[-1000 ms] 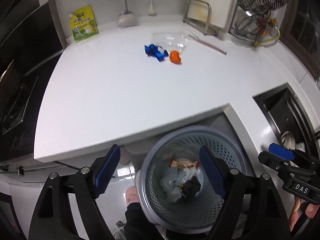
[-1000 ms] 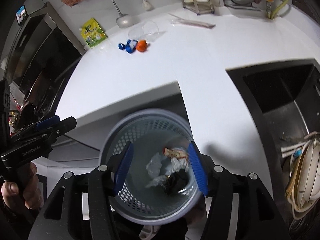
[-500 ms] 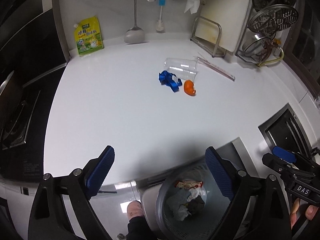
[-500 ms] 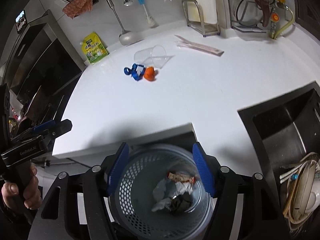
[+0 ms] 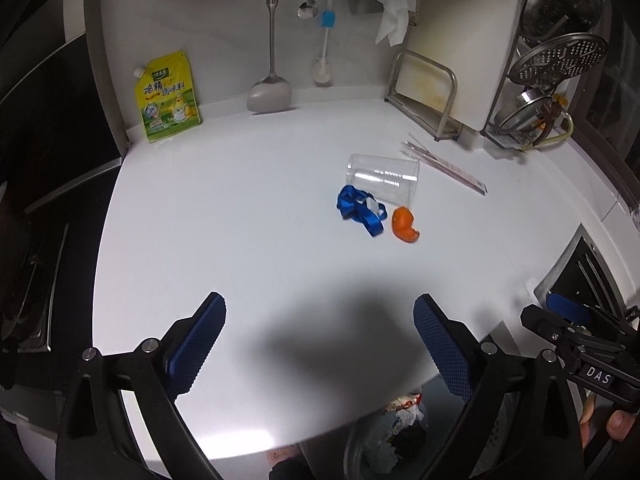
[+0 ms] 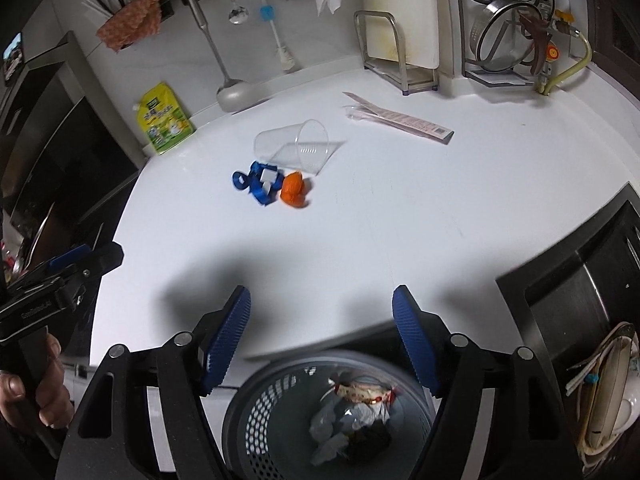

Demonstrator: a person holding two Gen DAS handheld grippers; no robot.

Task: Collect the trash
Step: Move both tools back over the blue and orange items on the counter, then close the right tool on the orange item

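Both grippers, left gripper [image 5: 320, 344] and right gripper [image 6: 322, 334], had just been opened wide and empty; the far clear cup [image 5: 382, 184], judged light and crushable, was best gripped mid-wall.

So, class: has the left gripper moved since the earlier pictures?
Yes. The left gripper has moved from above the bin to over the counter.

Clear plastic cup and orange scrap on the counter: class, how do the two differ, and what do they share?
The clear plastic cup is see-through and lies on its side; the orange scrap is opaque, bright and curled. The cup is clearly larger. Both rest on the white counter beside the blue strap, not yet binned.
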